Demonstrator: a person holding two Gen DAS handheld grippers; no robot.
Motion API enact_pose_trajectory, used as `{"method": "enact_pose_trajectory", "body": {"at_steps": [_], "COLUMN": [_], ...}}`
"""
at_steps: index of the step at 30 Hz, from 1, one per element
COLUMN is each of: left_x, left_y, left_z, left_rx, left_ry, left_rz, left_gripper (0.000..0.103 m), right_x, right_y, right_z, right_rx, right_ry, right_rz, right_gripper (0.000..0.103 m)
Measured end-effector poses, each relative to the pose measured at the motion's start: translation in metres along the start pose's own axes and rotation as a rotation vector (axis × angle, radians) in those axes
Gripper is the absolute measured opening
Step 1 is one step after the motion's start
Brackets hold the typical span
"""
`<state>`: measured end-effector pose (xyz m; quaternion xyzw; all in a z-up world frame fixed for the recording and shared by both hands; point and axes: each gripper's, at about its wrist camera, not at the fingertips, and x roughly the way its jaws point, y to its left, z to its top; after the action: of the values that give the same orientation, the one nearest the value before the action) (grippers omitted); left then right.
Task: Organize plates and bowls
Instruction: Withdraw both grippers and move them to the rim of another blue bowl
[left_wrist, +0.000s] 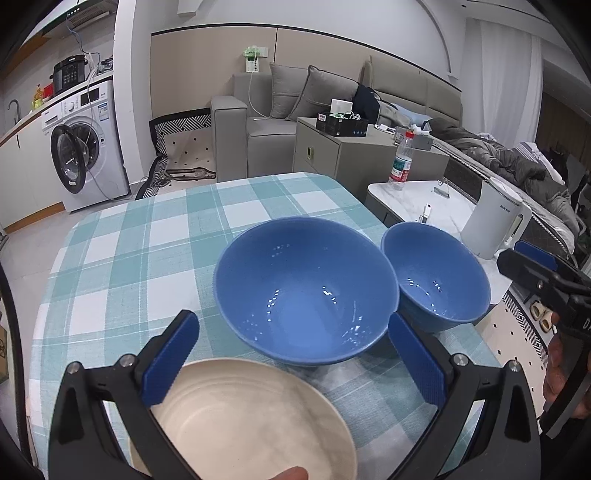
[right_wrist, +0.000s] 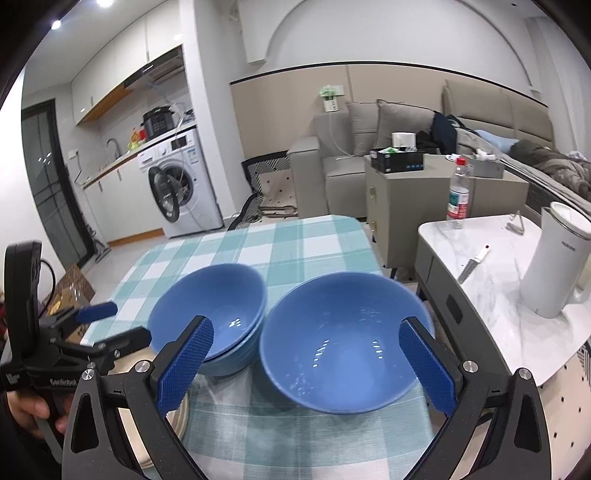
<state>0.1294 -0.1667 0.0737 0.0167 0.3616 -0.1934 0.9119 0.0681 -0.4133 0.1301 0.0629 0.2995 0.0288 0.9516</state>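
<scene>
Holding both tools over the checked table (left_wrist: 122, 258), you keep each one spread wide with nothing between its pads. Your left gripper (left_wrist: 291, 362) hangs above the cream plate (left_wrist: 251, 417) at the near edge, and its blue fingers (left_wrist: 170, 362) frame the stacked blue bowls (left_wrist: 306, 288) just behind the plate. From the right wrist view that pile looks like 2 or more bowls nested together, likely so they take up less room.

Your right gripper (right_wrist: 306, 365) faces the single blue bowl (right_wrist: 343, 339), which sits just beside the stack near the table's right edge. It probably goes into the stack next.

Watch that edge, because the bowl could slip off. A side table (right_wrist: 491, 266) stands near with a white kettle (right_wrist: 557, 262), a water bottle (right_wrist: 458, 194) and a small knife (right_wrist: 474, 264). Your 2 tools are close, so they could bump.
</scene>
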Motion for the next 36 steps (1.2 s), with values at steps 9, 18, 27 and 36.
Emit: {"method": "enact_pose_trajectory", "body": {"at_steps": [9, 18, 27, 36], "left_x": [0.005, 0.004, 0.009, 0.021], "left_y": [-0.031, -0.060, -0.084, -0.109], "left_z": [-0.001, -0.001, -0.003, -0.003], "left_rx": [0.033, 0.075, 0.101, 0.112], "left_ry": [0.016, 0.012, 0.037, 0.084], "left_rz": [-0.027, -0.102, -0.165, -0.229], "left_gripper": [0.103, 0.102, 0.074, 0.049], "right_x": [-0.009, -0.011, -0.007, 0.001], "right_y": [-0.030, -0.051, -0.055, -0.064], "right_z": [0.002, 0.002, -0.002, -0.006], "right_rx": [0.061, 0.106, 0.108, 0.112], "right_ry": [-0.010, 0.002, 0.022, 0.052], "right_rz": [-0.044, -0.054, -0.063, -0.054], "right_gripper": [0.102, 0.102, 0.102, 0.102]}}
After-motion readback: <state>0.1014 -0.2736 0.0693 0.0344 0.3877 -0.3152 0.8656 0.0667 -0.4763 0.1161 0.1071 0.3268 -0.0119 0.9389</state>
